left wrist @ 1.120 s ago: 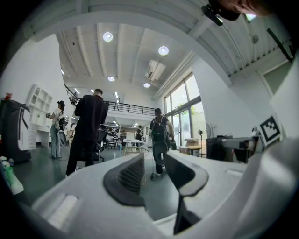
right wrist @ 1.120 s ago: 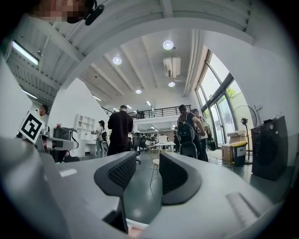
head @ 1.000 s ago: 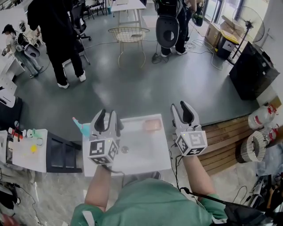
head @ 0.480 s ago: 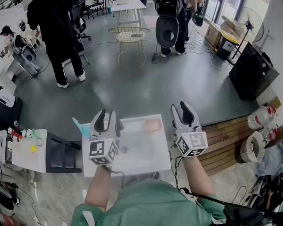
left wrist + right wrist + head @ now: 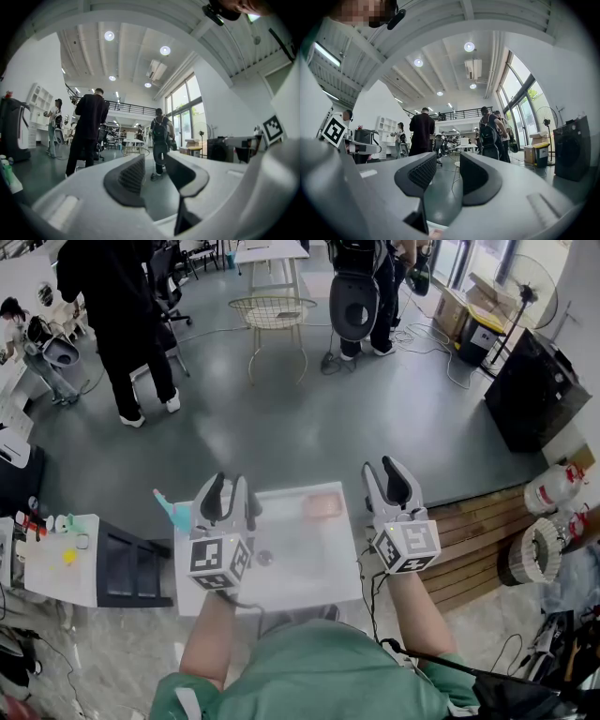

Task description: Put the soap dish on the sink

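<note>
In the head view a white sink (image 5: 309, 582) stands right below me, its drain (image 5: 264, 558) near the middle. A pink soap dish (image 5: 322, 506) rests on the sink's far right corner. Above the sink's left rim my left gripper (image 5: 229, 494) is open with nothing between its fingers. My right gripper (image 5: 392, 480) is held just off the sink's right edge, to the right of the dish, also open and empty. Both gripper views look level across the room. The left gripper (image 5: 153, 171) and the right gripper (image 5: 448, 172) show only bare gaps there, and neither sink nor dish appears.
A teal bottle (image 5: 173, 512) stands at the sink's left edge. A small white table (image 5: 61, 559) with bottles is further left. Wooden slats (image 5: 478, 535) and white jugs (image 5: 553, 488) lie to the right. People (image 5: 122, 306), a wire table (image 5: 273, 313) and a black cabinet (image 5: 534, 390) occupy the grey floor beyond.
</note>
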### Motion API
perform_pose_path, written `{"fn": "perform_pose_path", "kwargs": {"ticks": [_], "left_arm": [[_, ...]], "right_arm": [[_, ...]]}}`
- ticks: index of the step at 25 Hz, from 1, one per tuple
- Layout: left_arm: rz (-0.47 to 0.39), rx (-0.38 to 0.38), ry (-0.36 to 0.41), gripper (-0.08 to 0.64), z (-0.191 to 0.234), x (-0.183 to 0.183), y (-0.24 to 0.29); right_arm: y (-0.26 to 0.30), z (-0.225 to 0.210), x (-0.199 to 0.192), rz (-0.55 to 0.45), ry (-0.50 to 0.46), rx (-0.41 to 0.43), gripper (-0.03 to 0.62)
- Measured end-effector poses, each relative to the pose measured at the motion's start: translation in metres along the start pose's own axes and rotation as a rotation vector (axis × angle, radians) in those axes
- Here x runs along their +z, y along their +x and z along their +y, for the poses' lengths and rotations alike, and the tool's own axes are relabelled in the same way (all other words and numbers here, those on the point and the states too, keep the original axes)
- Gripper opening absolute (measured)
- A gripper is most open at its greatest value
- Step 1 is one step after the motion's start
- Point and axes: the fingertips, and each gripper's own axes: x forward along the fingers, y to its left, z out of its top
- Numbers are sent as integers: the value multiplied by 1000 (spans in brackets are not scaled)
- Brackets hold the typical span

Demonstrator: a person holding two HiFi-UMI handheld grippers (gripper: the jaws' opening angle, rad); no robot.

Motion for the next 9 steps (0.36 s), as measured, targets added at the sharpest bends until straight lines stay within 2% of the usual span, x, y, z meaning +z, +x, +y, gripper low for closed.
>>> {"fn": "perform_pose_path", "kwargs": {"ticks": [9], "left_arm": [[-4,1,25,141,1,3,-2]], "right_arm": [[2,5,1,0,0,3,155]]}}
